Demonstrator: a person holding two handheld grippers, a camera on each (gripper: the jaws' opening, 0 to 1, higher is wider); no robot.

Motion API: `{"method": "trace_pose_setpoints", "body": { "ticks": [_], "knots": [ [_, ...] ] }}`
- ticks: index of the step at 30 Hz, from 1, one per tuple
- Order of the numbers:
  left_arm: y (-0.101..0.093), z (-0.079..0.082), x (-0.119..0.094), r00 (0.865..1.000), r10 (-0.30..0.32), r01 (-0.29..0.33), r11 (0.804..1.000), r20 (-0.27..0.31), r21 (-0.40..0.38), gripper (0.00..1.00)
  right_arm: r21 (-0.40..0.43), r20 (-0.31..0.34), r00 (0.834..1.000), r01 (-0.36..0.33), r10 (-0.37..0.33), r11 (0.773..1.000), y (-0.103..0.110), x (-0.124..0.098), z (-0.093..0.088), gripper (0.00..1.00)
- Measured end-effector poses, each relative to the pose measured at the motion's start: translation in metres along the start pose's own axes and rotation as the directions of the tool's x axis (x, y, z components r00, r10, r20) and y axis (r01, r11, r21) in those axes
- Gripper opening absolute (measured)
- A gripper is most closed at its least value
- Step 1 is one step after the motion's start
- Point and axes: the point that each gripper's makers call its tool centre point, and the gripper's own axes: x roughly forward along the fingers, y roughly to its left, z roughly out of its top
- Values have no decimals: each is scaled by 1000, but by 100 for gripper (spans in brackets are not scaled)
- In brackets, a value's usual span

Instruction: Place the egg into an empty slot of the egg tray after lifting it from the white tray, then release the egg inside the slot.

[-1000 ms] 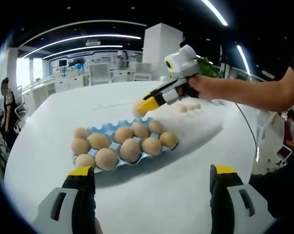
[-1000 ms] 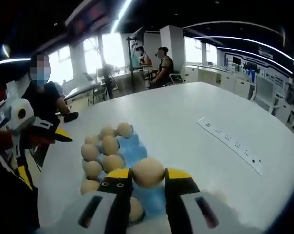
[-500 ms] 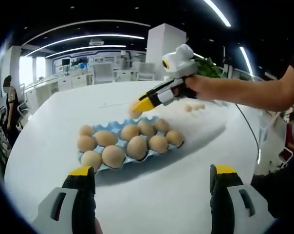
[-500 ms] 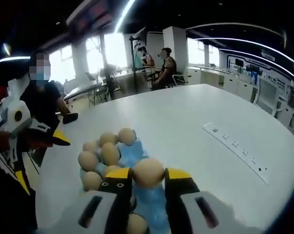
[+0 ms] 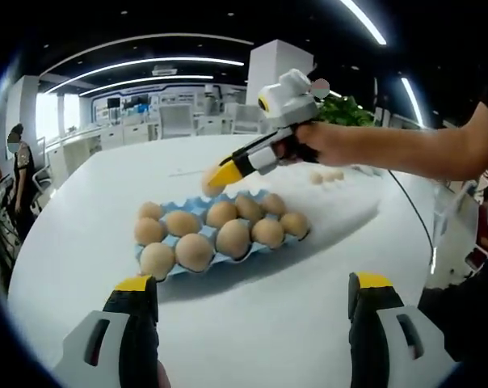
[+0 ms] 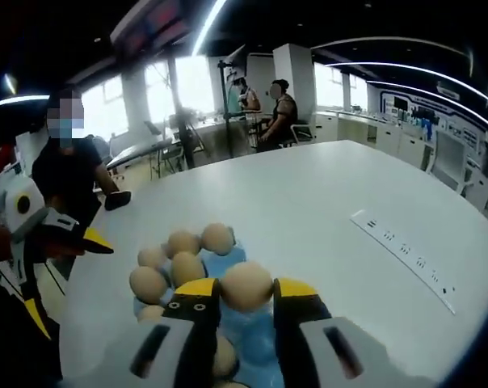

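My right gripper (image 6: 246, 301), yellow-tipped with grey bodies, pinches a pale brown egg (image 6: 246, 284) between its two jaws, the shell pressed on both sides. In the right gripper view the egg hangs above the light blue moulded egg tray (image 6: 226, 259), which sits on the big white round table (image 6: 325, 218); several brown eggs (image 6: 186, 267) fill slots to the left of my jaws, and bare blue shows just under the held egg. From the left gripper view I see my right hand (image 5: 329, 145) reaching in from the right, the gripper's yellow tip (image 5: 220, 174) holding the egg (image 5: 208, 179) over the far edge of the blue tray (image 5: 208, 208), not touching it. Nine eggs (image 5: 233, 238) sit in the tray there. A few more eggs (image 5: 323, 175) lie farther back beside my hand, too blurred to tell what they rest on. My left gripper (image 5: 248, 319) is spread wide, jaws well apart, nothing between them, hovering over bare table near the tray's close edge. A white strip with small marks (image 6: 401, 257) lies on the table to the right. People (image 6: 260, 109) stand in the background
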Motion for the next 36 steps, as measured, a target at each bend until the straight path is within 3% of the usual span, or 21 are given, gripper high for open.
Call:
{"method": "trace_pose_setpoints", "body": {
  "ticks": [20, 36],
  "knots": [
    [5, -5, -3, 1000, 7, -7, 1000, -9, -1, 100, -59, -26, 999, -29, 28, 998, 16, 32, 8, 27],
    [5, -11, -4, 1000, 4, -4, 1000, -22, -4, 100, -134, -134, 990, -69, 51, 989, 17, 49, -1, 27]
  ]
}}
